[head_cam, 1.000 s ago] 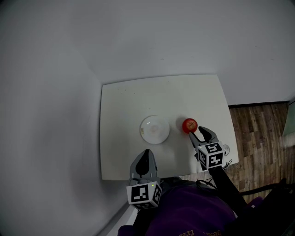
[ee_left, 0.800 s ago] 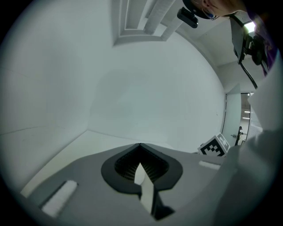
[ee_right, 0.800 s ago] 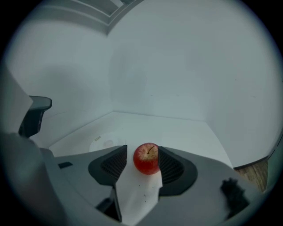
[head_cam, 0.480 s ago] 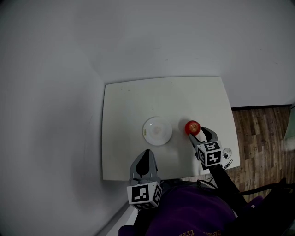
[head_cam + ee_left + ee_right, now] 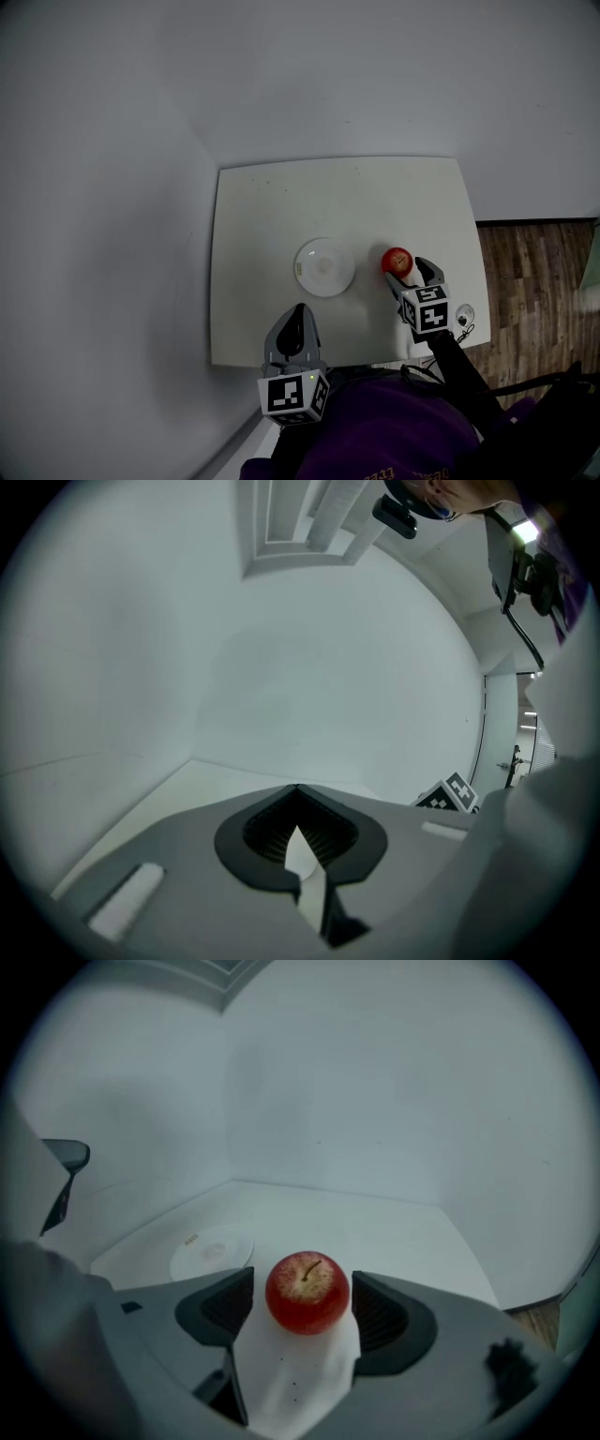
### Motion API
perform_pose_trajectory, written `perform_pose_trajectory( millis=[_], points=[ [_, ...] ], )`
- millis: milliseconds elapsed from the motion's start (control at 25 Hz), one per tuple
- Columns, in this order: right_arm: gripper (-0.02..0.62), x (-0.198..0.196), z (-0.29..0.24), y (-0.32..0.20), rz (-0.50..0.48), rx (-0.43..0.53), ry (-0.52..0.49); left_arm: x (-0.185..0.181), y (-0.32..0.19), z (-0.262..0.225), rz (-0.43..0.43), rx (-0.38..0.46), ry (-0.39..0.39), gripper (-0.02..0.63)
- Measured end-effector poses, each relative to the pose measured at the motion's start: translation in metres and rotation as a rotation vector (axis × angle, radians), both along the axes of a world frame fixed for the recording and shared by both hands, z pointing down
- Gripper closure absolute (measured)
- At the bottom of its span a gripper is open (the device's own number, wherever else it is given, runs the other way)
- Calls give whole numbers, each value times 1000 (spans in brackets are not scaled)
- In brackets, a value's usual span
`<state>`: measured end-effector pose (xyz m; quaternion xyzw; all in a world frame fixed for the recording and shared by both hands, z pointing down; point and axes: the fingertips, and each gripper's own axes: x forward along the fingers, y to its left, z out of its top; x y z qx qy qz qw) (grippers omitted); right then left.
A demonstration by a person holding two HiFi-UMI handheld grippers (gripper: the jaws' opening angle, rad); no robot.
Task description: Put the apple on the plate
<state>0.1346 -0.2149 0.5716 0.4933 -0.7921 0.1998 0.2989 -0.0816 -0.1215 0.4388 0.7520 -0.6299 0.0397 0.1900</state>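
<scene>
- The right gripper (image 5: 407, 272) has its jaws spread wide. They have just been opening, and one apple (image 5: 307, 1293) stands between them.
- In the right gripper view a thin gap shows on each side of the apple, so neither pad presses on it. The apple stands upright on the table (image 5: 281, 206) with its stem up.
- The left gripper (image 5: 296, 791) has its jaws closed together with nothing between them.
- Count: two grippers, each with one marker cube, one apple, one plate (image 5: 324, 266) and one white table.
- The apple lies just to the right of the plate, near it but not touching. The plate is bare.
- The right gripper is right of the plate and on the person's side of it. The left gripper is on the near side of the plate, by the table's front edge and well apart from the apple.
- In the head view the right gripper's jaws cover the apple's near edge.
- In the right gripper view the jaw body cuts off the plate's near rim.
- The left gripper view shows neither the plate nor the apple.
- A small item by the table's front right corner is too small to make out.
</scene>
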Motion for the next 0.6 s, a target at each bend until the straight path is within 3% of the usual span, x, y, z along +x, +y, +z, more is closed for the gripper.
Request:
perform_pose_trajectory(
  millis=[600],
  points=[
    [256,0,7,-7,11,-19,1,-6,3,-6,-11,13,-11,600]
  ],
)
